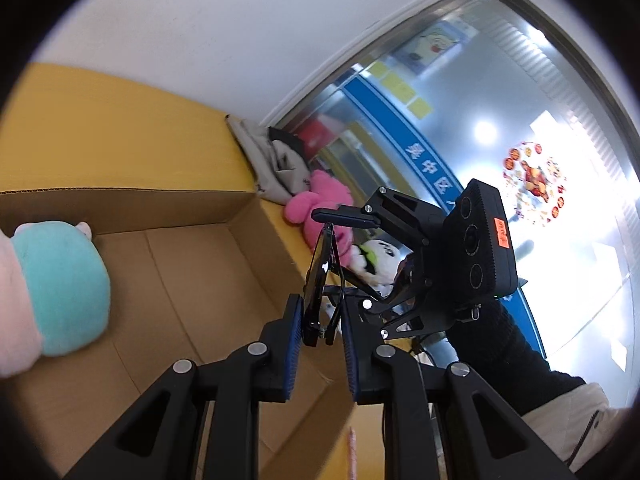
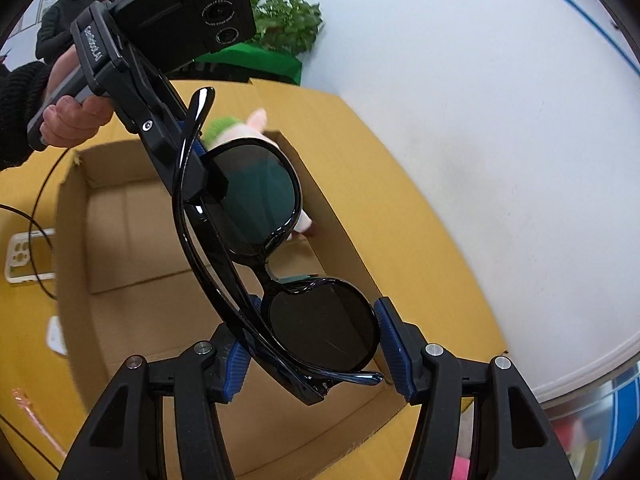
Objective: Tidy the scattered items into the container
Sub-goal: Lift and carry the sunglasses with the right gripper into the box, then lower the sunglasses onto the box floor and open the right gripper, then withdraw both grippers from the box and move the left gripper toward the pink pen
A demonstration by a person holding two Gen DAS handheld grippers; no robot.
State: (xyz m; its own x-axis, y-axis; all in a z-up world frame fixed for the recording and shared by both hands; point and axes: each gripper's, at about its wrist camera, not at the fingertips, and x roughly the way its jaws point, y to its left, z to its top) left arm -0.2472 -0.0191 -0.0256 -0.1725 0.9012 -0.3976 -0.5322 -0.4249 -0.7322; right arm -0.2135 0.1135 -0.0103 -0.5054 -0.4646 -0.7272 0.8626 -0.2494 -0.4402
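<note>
The cardboard box (image 2: 120,248) is taken as landmark; it is seen open-topped on the yellow counter (image 2: 400,208), with a teal-and-pink plush toy (image 1: 60,284) already inside. The black sunglasses (image 2: 280,240) are held above the box opening by both grippers: the right gripper (image 2: 312,352) is clamped across one lens, fairly wide, and the left gripper (image 1: 320,324) is closed narrowly on the folded frame edge at the other end. Risk is judged as follows: if one gripper were released before the other, the sunglasses could swing and land on the box rim or outside it; an uneven pull between the two could twist the frame or scratch a lens. Beyond the box's far wall, a pink plush (image 1: 320,204) and a white plush (image 1: 376,256) are recorded only in the left wrist view, still on the counter. Left of the box, a phone case (image 2: 28,256) and a cable (image 2: 40,240) are recorded only in the right wrist view.
</note>
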